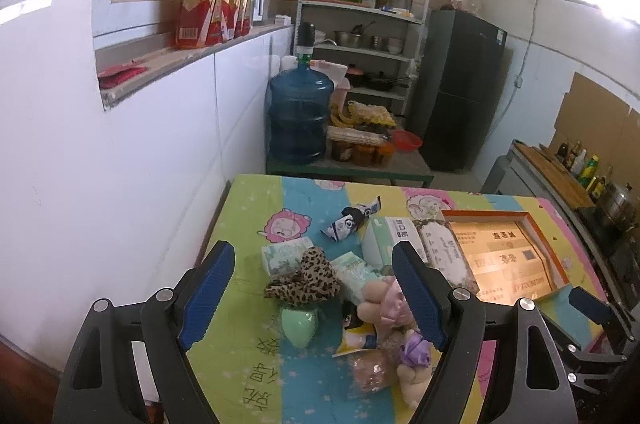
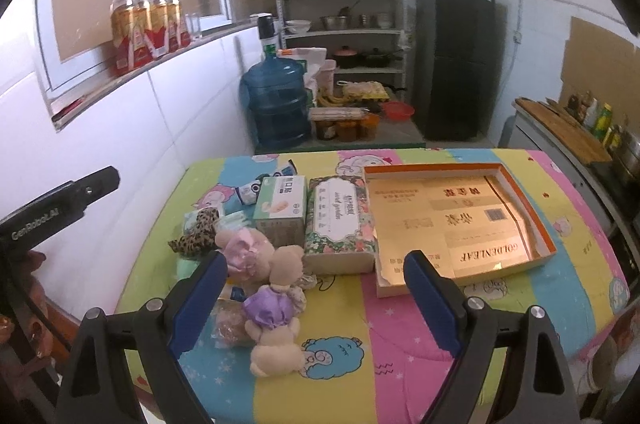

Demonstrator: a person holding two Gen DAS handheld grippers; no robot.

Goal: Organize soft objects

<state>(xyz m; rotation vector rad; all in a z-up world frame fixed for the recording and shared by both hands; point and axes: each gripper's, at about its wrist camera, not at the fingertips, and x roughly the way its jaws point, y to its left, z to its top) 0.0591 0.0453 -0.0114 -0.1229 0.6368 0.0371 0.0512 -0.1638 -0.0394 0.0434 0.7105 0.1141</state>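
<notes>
While both my tools hang above the striped cartoon tablecloth (image 2: 360,336), nothing is gripped. Largest item: shallow orange-rimmed box (image 2: 538,208), at 1 o'clock in the right view. Floral tissue pack (image 2: 340,224) lies just left of it, touching the mask box (image 2: 280,212). Soft items cluster at 10 o'clock: purple-dressed bear (image 2: 276,308), pink-dressed bear (image 2: 244,248), leopard cloth (image 1: 304,278), green sponge (image 1: 299,322). Left gripper (image 1: 316,300): fingers spread wide over the leopard cloth. Right gripper (image 2: 316,304): fingers spread, beside the purple-dressed bear.
</notes>
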